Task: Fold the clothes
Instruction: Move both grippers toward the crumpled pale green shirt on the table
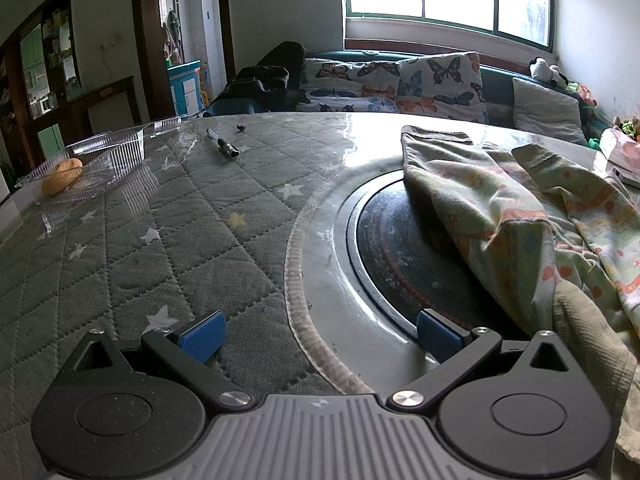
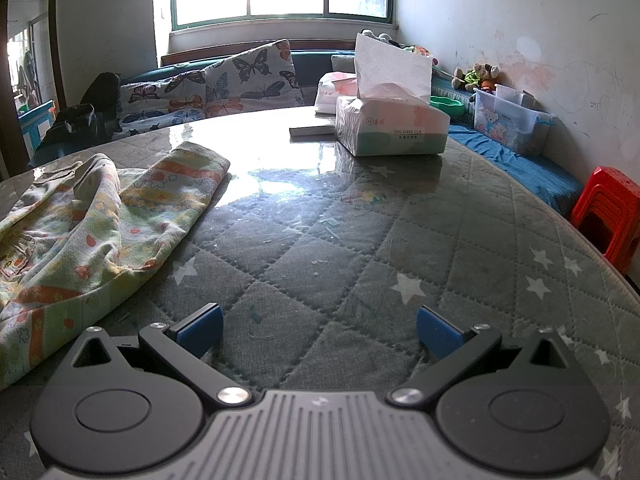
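Note:
A crumpled pale green garment (image 1: 528, 216) with orange and yellow prints lies on the round table, partly over the dark centre disc (image 1: 404, 264). My left gripper (image 1: 320, 338) stands open, low over the table, to the left of the cloth, with nothing between its blue pads. In the right wrist view the same garment (image 2: 92, 224) spreads across the left side. My right gripper (image 2: 320, 334) is open above the quilted cover, to the right of the cloth, and holds nothing.
A clear plastic tray (image 1: 84, 168) with a bun, a pen (image 1: 223, 143) and the table's far edge lie on the left side. A tissue box (image 2: 390, 128), a flat book (image 2: 312, 131) and a red stool (image 2: 612, 212) are on the right. A sofa with butterfly cushions (image 1: 440, 80) stands behind.

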Demonstrator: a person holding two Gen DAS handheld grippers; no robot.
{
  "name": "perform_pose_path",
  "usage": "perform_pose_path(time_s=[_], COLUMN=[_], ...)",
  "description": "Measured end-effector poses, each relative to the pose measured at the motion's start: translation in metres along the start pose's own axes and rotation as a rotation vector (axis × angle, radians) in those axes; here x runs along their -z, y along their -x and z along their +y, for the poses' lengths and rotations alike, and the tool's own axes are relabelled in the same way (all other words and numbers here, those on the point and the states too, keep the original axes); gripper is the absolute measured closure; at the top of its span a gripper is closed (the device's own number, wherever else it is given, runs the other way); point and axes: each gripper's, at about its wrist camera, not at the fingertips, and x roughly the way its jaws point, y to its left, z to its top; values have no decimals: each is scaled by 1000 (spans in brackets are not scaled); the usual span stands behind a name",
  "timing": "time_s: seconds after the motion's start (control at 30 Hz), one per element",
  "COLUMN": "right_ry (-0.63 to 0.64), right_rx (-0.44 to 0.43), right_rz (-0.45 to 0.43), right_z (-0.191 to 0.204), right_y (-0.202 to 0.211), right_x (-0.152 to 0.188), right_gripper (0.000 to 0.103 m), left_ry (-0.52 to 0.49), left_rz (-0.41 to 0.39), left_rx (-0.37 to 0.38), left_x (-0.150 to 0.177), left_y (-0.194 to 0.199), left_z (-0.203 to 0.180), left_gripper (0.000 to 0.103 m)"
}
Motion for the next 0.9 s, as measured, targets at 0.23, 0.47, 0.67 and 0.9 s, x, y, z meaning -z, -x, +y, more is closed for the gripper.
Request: perform_pose_path(time_s=[0.23, 0.47, 0.67, 0.9], right_ry=[8, 85, 156, 158], right_rx=[-3, -52, -131, -203], right_rz=[2, -13, -21, -1], right_z=[0, 7, 16, 27], right_y=[2, 19, 53, 86], right_x=[0, 11, 26, 43], right_gripper=[0, 0, 0, 0], left_ry=[-7, 4, 9, 11], left_rz=[-10, 16, 25, 4], left_rx=[-55, -42, -47, -30], left_x=[3, 23, 35, 43], left_y=[12, 45, 73, 105], left_z=[-12, -22, -29, -40], left_gripper=[0, 0, 0, 0])
